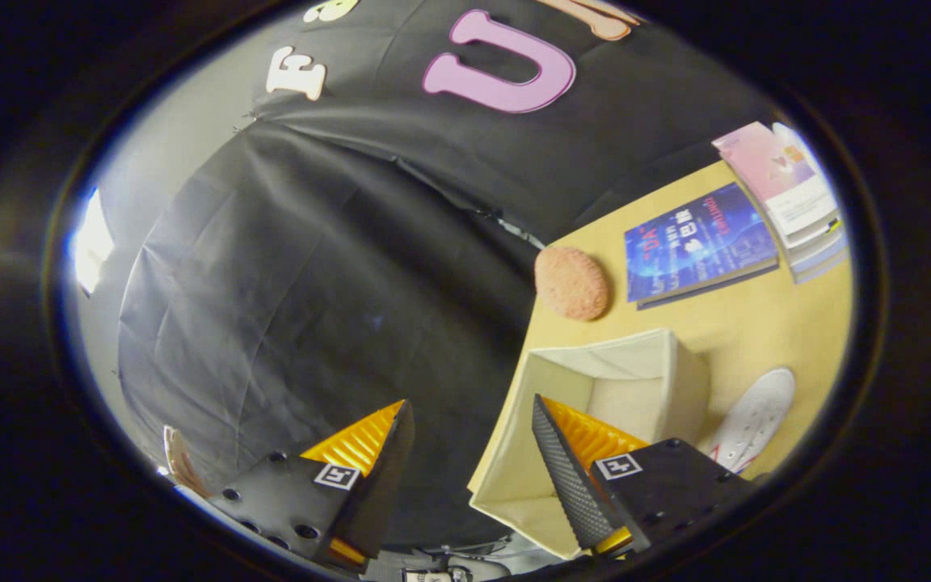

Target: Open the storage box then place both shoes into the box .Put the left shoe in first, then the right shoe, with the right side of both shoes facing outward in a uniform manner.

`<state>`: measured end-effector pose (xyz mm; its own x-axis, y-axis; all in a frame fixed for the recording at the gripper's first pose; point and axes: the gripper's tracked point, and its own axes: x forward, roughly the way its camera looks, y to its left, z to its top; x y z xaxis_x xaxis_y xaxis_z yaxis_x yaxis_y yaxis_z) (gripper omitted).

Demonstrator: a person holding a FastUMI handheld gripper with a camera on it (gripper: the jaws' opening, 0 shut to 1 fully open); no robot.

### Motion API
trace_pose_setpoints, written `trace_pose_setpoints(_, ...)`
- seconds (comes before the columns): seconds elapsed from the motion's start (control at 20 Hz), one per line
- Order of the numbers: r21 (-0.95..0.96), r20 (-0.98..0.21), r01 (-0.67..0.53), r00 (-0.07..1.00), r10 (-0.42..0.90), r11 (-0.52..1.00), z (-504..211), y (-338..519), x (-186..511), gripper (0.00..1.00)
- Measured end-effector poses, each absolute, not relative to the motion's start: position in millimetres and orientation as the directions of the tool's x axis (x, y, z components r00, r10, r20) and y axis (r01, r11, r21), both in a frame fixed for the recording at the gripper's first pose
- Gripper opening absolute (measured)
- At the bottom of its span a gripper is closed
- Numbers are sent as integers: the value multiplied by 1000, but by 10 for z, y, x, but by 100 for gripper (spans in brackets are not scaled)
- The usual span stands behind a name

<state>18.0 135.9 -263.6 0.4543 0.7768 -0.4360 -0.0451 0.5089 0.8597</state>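
Storage box (619,380) on worktop (756,323), open-topped, looks empty. Gripper (473,420) jaws wide, holding nothing, one finger over box mouth. White shoe (756,416) sole-up just beside box. Shoe likely light, sole stiff, upper soft; pinch heel collar. Box fabric probably floppy.

Little legible print in the booth

A blue book (698,242) on the counter (756,331) bore red and white title lettering too small and warped to read. Right of that book, a stack of books (793,194) carried blurred fine print. Each finger (570,477) of the hand-held gripper (473,477) wore a small square coded marker, not readable text.
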Motion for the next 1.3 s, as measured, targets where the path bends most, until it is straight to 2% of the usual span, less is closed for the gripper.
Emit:
trace_pose_setpoints(0.3, 794, -559, 72, 478, 678, 604, -3062, 669, -72, 90)
trace_pose_setpoints(0.65, 657, -738, 249, 406, 540, 711, -3880, 162, -504, 90)
trace_pose_setpoints(0.9, 528, -845, 331, 296, 445, 782, -4331, -70, -876, 82)
trace_pose_setpoints(1.2, 430, -903, 381, 182, 389, 819, -4772, -90, -1150, 72)
trace_pose_setpoints(1.3, 425, -905, 376, 164, 392, 823, -4825, -26, -1183, 64)
